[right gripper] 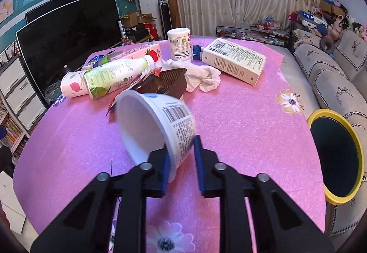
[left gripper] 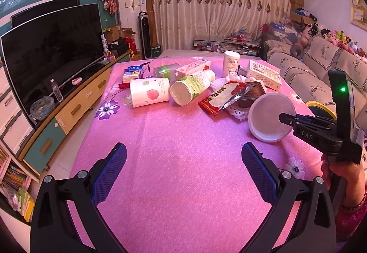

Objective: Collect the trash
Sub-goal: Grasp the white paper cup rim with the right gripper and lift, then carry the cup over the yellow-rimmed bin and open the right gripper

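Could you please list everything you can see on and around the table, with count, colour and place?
Tub: 1, white, held tilted above the table.
Drink bottle: 1, green-white, lying mid-table.
Paper cup: 1, white, lying left of the bottle.
Jar: 1, white, upright at the far edge.
Cream box: 1, lying far right.
Strawberry carton: 1, pink, behind the bottle.
Snack wrapper: 1, red, mid-table.
Brown tray: 1, by the tissue.
Bin: 1, yellow-rimmed, right of the tablecloth.
Left gripper: jaws open, empty.
Right gripper: jaws shut on the tub's wall.

Dark television (left gripper: 52, 51) on a low cabinet (left gripper: 75, 110), drawn curtains (left gripper: 218, 7), patterned sofa (left gripper: 321, 65)
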A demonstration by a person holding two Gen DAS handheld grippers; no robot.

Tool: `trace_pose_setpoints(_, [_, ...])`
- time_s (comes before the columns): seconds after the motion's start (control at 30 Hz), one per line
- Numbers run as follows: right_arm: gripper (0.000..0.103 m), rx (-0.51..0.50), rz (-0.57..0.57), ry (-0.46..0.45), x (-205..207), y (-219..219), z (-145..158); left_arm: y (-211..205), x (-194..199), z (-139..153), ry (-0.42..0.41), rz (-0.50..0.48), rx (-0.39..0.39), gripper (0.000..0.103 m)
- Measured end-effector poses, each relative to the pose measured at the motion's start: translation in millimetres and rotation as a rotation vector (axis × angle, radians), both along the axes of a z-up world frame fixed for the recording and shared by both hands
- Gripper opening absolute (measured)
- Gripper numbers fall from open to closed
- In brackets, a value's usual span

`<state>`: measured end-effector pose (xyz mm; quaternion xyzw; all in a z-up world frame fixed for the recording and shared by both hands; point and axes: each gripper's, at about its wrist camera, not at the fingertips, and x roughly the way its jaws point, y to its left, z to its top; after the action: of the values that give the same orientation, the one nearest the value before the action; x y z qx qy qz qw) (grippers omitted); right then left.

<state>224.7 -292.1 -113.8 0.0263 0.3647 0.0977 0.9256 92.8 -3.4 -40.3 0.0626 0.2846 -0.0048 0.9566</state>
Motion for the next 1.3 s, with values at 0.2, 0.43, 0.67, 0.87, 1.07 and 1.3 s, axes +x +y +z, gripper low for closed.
trace_pose_setpoints(0.2, [0.005,0.032,-0.012,-0.019,0.6,-17.3,9.0,-14.0,20.6,-2.3,-0.009,-0.037,-0.011,0.099])
trace_pose_setpoints(0.43, [0.005,0.107,-0.129,-0.030,0.2,-91.7,27.3,-31.1,37.0,-21.6,0.093,-0.080,0.007,0.099])
trace_pose_setpoints(0.67, [0.005,0.074,-0.429,0.049,13.2,-223.8,5.4,-46.1,46.3,-26.3,0.101,-0.106,-0.007,0.099])
trace_pose_setpoints(0.87, [0.005,0.050,-0.545,0.253,46.8,-293.4,-56.5,-62.1,58.6,-33.2,0.144,-0.135,-0.036,0.099])
trace_pose_setpoints(1.07, [0.006,0.026,-0.555,0.370,64.7,-303.6,-93.3,-77.5,66.4,-39.6,0.154,-0.147,-0.032,0.099])
trace_pose_setpoints(1.3, [0.025,0.028,-0.587,0.374,59.1,-302.9,-99.1,-82.3,75.2,-48.2,0.201,-0.181,-0.081,0.099])
